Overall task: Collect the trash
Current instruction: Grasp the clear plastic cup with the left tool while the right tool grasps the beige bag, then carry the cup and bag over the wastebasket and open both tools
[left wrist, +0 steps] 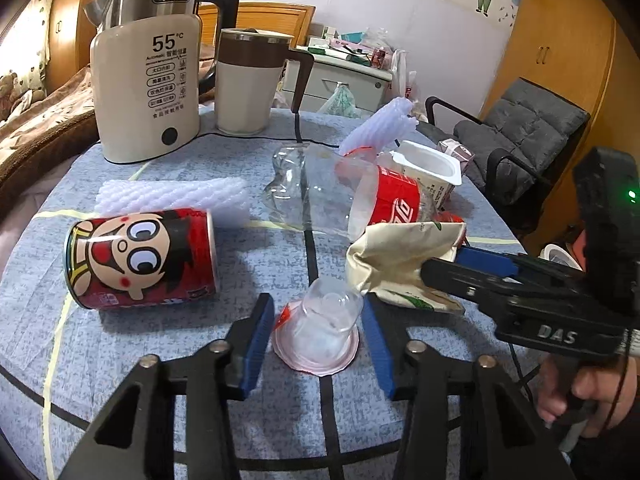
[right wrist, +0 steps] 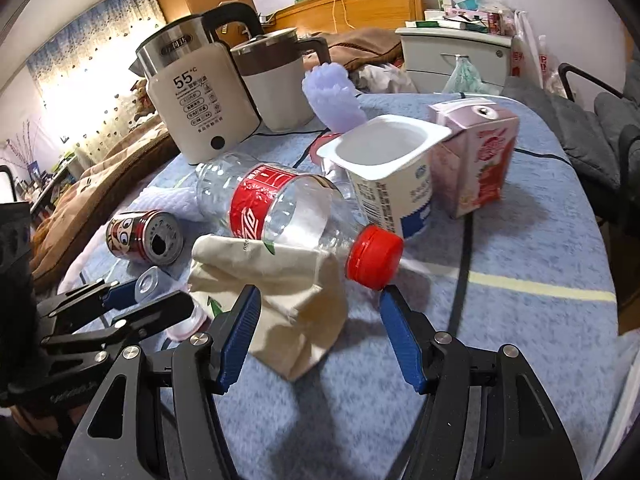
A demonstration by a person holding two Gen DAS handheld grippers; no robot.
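Trash lies on the round blue table (left wrist: 120, 344). My left gripper (left wrist: 316, 334) is open with its blue pads on either side of a clear upside-down jelly cup (left wrist: 320, 332). My right gripper (right wrist: 320, 330) is open around a crumpled cream carton (right wrist: 276, 292), also seen in the left wrist view (left wrist: 396, 258). A clear cola bottle (right wrist: 276, 204) with a red cap (right wrist: 374, 256) lies behind it. A red cartoon can (left wrist: 140, 258) lies on its side at left. A white yogurt cup (right wrist: 384, 168), a pink milk carton (right wrist: 480, 156) and white foam nets (left wrist: 176, 196) lie further back.
A cream electric kettle (left wrist: 148, 80) and a white and brown jug (left wrist: 252, 80) stand at the table's far side, with a black cord (left wrist: 298, 120) across the cloth. A grey chair (left wrist: 524, 136) stands to the right, a bed (left wrist: 44, 120) to the left.
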